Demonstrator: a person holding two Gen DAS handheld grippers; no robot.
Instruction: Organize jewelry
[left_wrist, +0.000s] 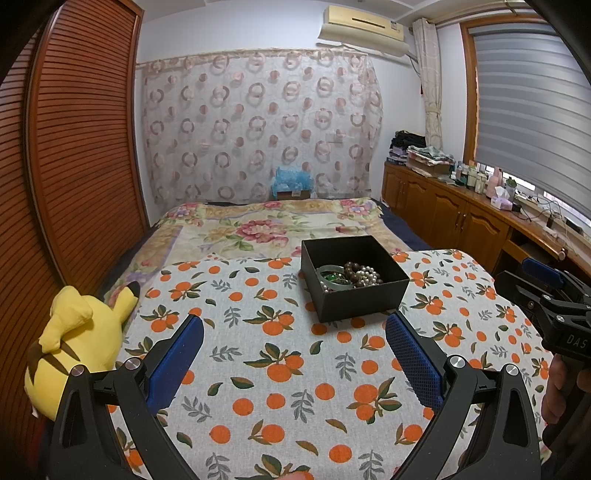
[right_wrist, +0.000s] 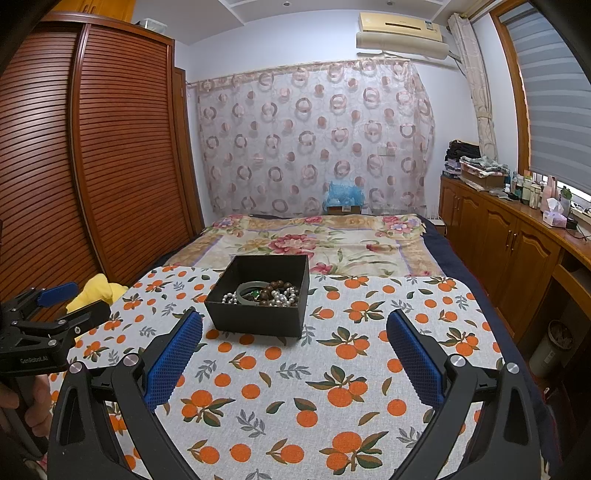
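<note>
A black open box (left_wrist: 364, 297) stands on the orange-print cloth (left_wrist: 280, 350). It holds a green bangle (left_wrist: 334, 275), brown wooden beads (left_wrist: 356, 271) and pearl strands (left_wrist: 371, 278). The box also shows in the right wrist view (right_wrist: 258, 317) with the bangle (right_wrist: 255, 287) and beads (right_wrist: 275, 291) inside. My left gripper (left_wrist: 293, 339) is open and empty, short of the box. My right gripper (right_wrist: 293, 339) is open and empty, short of the box and to its right. Each gripper shows at the edge of the other's view, the right one (left_wrist: 546, 291) and the left one (right_wrist: 62, 306).
A yellow plush toy (left_wrist: 77, 343) lies at the cloth's left edge. A floral bedspread (left_wrist: 273, 229) stretches behind the cloth. A wooden slatted wardrobe (left_wrist: 81, 147) stands on the left and wooden cabinets (left_wrist: 454, 214) with bottles run along the right.
</note>
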